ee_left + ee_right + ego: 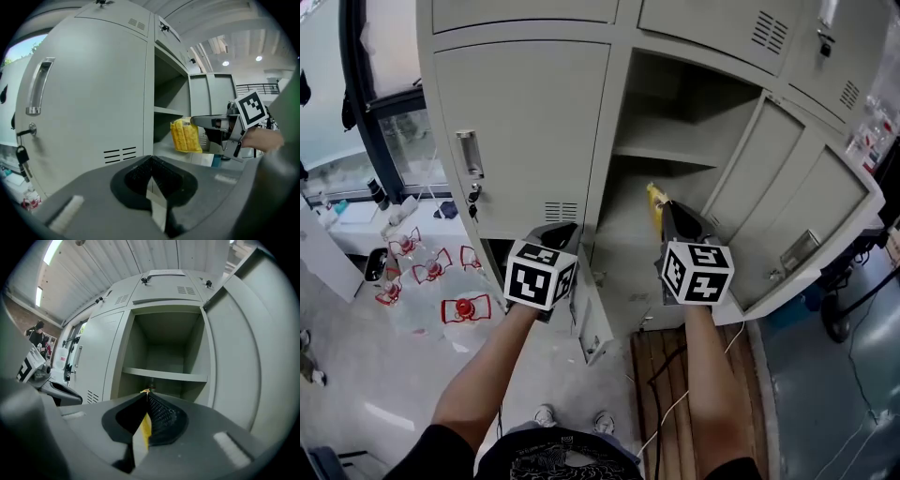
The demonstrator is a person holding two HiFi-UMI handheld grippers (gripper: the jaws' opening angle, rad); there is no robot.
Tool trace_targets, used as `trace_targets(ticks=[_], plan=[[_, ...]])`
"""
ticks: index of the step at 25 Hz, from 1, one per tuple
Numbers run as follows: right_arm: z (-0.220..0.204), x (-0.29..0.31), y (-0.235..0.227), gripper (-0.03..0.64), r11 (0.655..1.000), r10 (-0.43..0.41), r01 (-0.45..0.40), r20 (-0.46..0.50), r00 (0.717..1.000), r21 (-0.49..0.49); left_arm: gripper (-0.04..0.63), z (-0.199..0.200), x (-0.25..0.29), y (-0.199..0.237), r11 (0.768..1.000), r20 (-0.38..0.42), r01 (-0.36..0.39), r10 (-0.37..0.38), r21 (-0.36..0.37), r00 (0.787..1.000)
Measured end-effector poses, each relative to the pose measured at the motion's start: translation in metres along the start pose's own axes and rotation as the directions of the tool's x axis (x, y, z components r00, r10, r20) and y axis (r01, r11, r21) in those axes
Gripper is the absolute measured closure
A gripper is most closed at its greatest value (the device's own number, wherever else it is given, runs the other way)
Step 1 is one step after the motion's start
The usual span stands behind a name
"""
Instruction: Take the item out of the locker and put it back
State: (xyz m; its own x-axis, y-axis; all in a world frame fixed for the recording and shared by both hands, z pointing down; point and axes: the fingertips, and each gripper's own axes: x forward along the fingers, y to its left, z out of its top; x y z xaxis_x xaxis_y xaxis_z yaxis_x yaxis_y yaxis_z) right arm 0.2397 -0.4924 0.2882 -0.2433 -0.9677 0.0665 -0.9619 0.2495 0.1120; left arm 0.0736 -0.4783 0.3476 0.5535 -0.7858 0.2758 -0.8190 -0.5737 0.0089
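The grey locker (675, 122) stands with its door (806, 220) swung wide to the right; its compartment and shelf (164, 375) hold nothing I can see. My right gripper (667, 208) is shut on a yellow packet (655, 200), held just in front of the opening below the shelf. The packet (186, 136) hangs from the right gripper's (197, 122) jaw tips in the left gripper view, and a yellow sliver (146, 425) shows between the jaws of the right gripper (146, 394). My left gripper (558, 232) is shut and empty, by the neighbouring closed door (525, 131); its jaws (151, 174) meet.
The closed door at left has a metal handle (470, 155) and a key hanging in its lock (472, 202). Clear plastic packs with red caps (465, 308) lie on the floor at left. A wooden pallet (661, 375) and a cable (675, 403) lie below the open locker.
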Motion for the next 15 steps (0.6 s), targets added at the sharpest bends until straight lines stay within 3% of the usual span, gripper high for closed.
trace_targets(ticks=[7, 15], plan=[[-0.006, 0.032, -0.011, 0.588, 0.995, 0.095, -0.095, -0.003, 0.995, -0.022, 0.595, 0.007, 0.008, -0.001, 0.994, 0.013, -0.105, 0.105, -0.036, 0.994], [-0.022, 0.060, -0.020, 0.588, 0.989, 0.133, -0.134, -0.018, 0.991, -0.055, 0.595, 0.004, 0.007, 0.005, 0.976, 0.017, -0.206, 0.207, -0.078, 0.978]])
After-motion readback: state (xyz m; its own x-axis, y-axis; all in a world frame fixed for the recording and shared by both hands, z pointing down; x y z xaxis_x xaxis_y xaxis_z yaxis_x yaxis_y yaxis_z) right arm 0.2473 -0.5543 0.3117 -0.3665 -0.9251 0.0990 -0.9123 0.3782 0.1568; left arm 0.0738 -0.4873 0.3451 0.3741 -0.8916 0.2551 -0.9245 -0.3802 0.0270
